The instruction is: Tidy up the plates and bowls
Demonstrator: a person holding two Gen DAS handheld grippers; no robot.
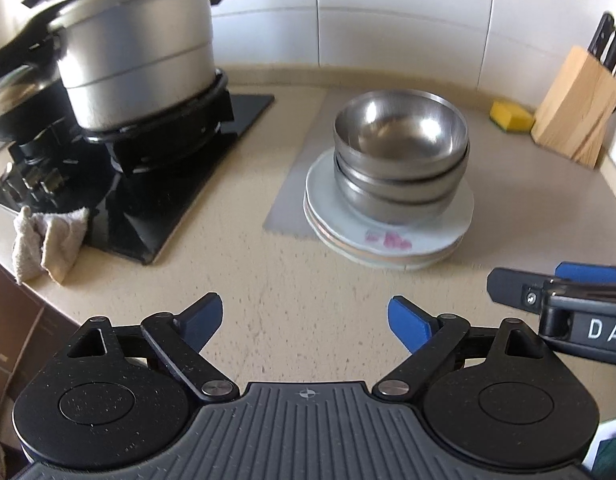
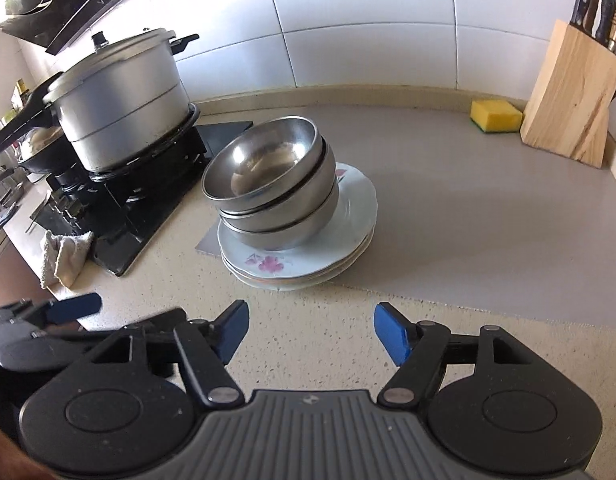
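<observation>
The left hand-held gripper (image 1: 305,320) hovers over the counter (image 1: 268,288) near its front edge, fingers spread wide and pinching nothing. The right hand-held gripper (image 2: 309,330) beside it is likewise spread and empty. Ahead of both, the steel bowls (image 2: 272,196) sit nested, three as far as I can tell, and lean toward the stove (image 2: 140,200) atop the stacked plates (image 2: 304,256), which straddle the front left corner of a grey mat (image 2: 487,220). A nudge low on the leaning bowls could slide them off the glazed plates; lifting one bowl may drag the next.
</observation>
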